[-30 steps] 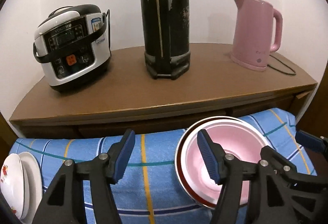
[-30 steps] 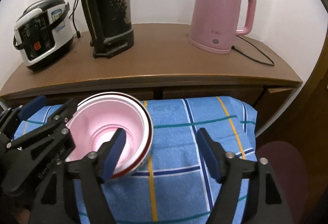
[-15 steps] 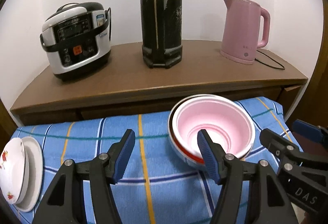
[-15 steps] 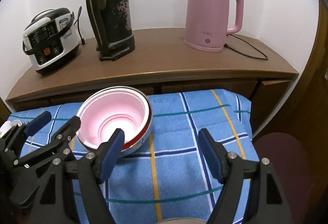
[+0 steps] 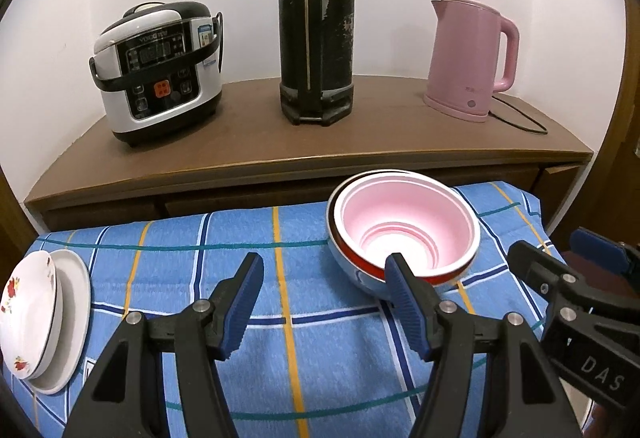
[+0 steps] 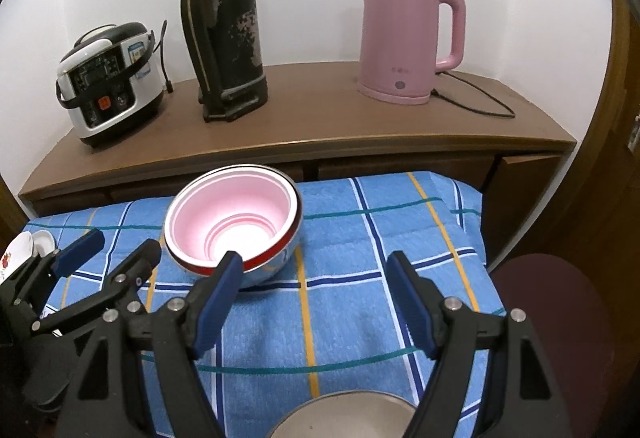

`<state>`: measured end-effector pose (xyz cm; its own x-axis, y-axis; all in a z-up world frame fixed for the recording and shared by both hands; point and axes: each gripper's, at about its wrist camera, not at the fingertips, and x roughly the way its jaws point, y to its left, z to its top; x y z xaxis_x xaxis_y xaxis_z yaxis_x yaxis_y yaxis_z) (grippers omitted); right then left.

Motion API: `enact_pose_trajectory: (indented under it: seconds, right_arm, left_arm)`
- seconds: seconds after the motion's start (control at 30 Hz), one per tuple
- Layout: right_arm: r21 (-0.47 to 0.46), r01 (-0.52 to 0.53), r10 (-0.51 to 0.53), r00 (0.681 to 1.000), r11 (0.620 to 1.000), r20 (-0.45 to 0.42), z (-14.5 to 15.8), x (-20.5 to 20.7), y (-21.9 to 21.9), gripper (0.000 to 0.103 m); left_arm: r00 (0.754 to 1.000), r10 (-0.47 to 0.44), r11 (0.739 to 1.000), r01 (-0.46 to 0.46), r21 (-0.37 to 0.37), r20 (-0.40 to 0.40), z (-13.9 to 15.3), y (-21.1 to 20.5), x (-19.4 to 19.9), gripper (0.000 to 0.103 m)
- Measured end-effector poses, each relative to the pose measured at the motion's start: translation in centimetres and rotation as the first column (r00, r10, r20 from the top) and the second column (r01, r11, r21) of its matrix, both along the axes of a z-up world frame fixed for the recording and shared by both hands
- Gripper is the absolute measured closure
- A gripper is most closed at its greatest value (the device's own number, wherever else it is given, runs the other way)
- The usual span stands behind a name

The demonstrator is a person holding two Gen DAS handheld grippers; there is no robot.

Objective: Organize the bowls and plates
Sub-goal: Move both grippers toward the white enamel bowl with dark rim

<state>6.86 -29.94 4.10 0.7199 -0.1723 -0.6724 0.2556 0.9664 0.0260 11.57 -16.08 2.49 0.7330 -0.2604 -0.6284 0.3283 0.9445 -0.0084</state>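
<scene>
A pink bowl [image 5: 404, 230] sits nested inside a red-rimmed metal bowl [image 5: 360, 272] on the blue checked cloth [image 5: 184, 262]; the pink bowl also shows in the right wrist view [image 6: 236, 217]. Two stacked white plates [image 5: 44, 318], the top one with red flowers, lie at the cloth's left edge. My left gripper [image 5: 324, 302] is open and empty, just in front of the bowls. My right gripper [image 6: 316, 298] is open and empty, to the right of the bowls. Another bowl's rim [image 6: 344, 414] shows at the bottom of the right wrist view.
A wooden sideboard [image 5: 248, 141] behind the cloth holds a rice cooker [image 5: 156, 69], a tall black flask [image 5: 316, 21] and a pink kettle [image 5: 468, 57] with a cord. A dark red stool [image 6: 560, 318] stands at the right.
Both grippers have pulled back from the nested bowls, which now stand free on the cloth farther ahead. More of the cloth and the plates have come into view.
</scene>
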Motion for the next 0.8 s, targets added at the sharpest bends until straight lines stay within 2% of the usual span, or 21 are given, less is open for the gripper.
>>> enact_pose_trajectory:
  seconds: [0.23, 0.4, 0.5, 0.8]
  right_arm:
    - [-0.014, 0.014, -0.014, 1.0, 1.0, 0.015, 0.2, -1.5, 0.1, 0.027]
    - [-0.056, 0.042, -0.04, 0.998, 0.998, 0.045, 0.9, -2.9, 0.1, 0.027]
    - [-0.099, 0.092, -0.087, 0.995, 0.991, 0.058, 1.2, -3.8, -0.2, 0.027]
    - [-0.114, 0.183, -0.174, 0.981, 0.977, 0.082, 1.6, -6.4, -2.0, 0.027]
  left_arm:
    - [1.0, -0.006, 1.0, 0.006, 0.0, -0.009, -0.2, 0.1, -1.2, 0.037]
    - [1.0, -0.03, 1.0, 0.03, 0.008, 0.001, -0.1, -0.6, -2.4, 0.037]
    - [0.999, -0.054, 0.998, 0.054, 0.018, -0.003, -0.2, -1.5, -3.1, 0.037]
    - [0.993, -0.119, 0.993, 0.119, 0.019, 0.011, 0.3, -3.7, -5.1, 0.037]
